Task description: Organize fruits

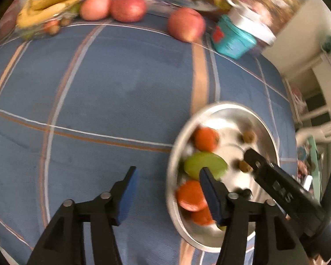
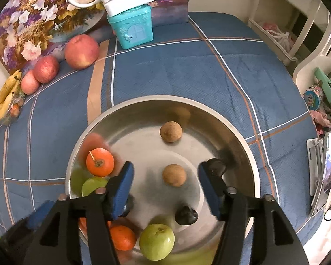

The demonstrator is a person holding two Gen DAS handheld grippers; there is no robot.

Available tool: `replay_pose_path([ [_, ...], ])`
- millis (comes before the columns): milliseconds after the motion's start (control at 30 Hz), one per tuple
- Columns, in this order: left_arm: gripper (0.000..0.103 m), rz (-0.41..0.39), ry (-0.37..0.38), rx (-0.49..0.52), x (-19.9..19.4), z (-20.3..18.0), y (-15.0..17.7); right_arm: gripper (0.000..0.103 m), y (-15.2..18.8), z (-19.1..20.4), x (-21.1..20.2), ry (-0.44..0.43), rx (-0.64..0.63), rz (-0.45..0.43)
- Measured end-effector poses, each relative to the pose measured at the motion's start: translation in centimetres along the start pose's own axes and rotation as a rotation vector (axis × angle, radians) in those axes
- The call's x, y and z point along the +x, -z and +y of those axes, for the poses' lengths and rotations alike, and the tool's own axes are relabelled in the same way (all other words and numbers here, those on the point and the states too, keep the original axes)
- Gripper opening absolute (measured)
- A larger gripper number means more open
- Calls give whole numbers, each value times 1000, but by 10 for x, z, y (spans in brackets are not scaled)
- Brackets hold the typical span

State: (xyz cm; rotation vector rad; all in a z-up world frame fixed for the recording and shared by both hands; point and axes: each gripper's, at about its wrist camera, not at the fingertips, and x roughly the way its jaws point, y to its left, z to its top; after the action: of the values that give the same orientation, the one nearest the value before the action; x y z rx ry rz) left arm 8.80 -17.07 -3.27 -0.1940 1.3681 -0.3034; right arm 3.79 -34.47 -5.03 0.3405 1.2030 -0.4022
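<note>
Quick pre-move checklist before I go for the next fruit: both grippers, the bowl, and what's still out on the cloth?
1. Right gripper empty: ok, jaws open above the steel bowl, nothing between the pads.
2. Left gripper empty: ok, jaws open, one finger over the bowl rim, the other over the blue cloth.
3. Room in the bowl: ok, bare metal shows around the two brown fruits.
4. Fruit still to collect: not ok, three red apples and bananas lie at the far edge.
5. Path to the apples: ok, open cloth between.
6. Grippers clear of each other: cannot tell, they sit close over the bowl.
</note>
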Motion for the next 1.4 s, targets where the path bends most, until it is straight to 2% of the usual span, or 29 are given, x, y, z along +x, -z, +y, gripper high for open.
replay_pose_path([
  [67, 76, -16, -27, -35, -2, 11, -5, 82, 0, 2, -1, 1, -9, -7],
  [200, 90, -45, -95, -89, -3, 33, -11, 85, 0, 8, -2, 5, -42, -30],
  [233, 99, -50, -107, -96, -4, 37, -13, 85, 0, 10, -2, 5, -49, -35],
  [267, 103, -58, -119, -101, -4, 39, -14, 85, 0, 11, -2, 3, -53, -40],
  [433, 103, -111, -212, -80, -5, 44, -17, 85, -2, 17, -6, -12, -52, -76],
  [767, 103, -190, -217, 1, -8, 47, -19, 85, 1, 29, -14, 5, -74, -100],
  [933, 103, -234, -257, 49, -8, 48, -19, 85, 6, 40, -17, 5, -97, -110],
  [967, 103, -240, -269, 51, -8, 49, -19, 85, 7, 42, -18, 6, -100, -112],
  [1067, 103, -278, -389, 47, -10, 51, -16, 85, 12, 48, -19, 12, -112, -112],
  [1133, 103, -278, -434, 44, -10, 54, -14, 85, 15, 50, -19, 14, -115, -111],
  [1233, 103, -240, -408, 22, -6, 62, -12, 85, 20, 53, -19, 14, -116, -101],
  [1400, 103, -193, -414, -2, -2, 72, -6, 85, 30, 57, -27, 17, -119, -121],
])
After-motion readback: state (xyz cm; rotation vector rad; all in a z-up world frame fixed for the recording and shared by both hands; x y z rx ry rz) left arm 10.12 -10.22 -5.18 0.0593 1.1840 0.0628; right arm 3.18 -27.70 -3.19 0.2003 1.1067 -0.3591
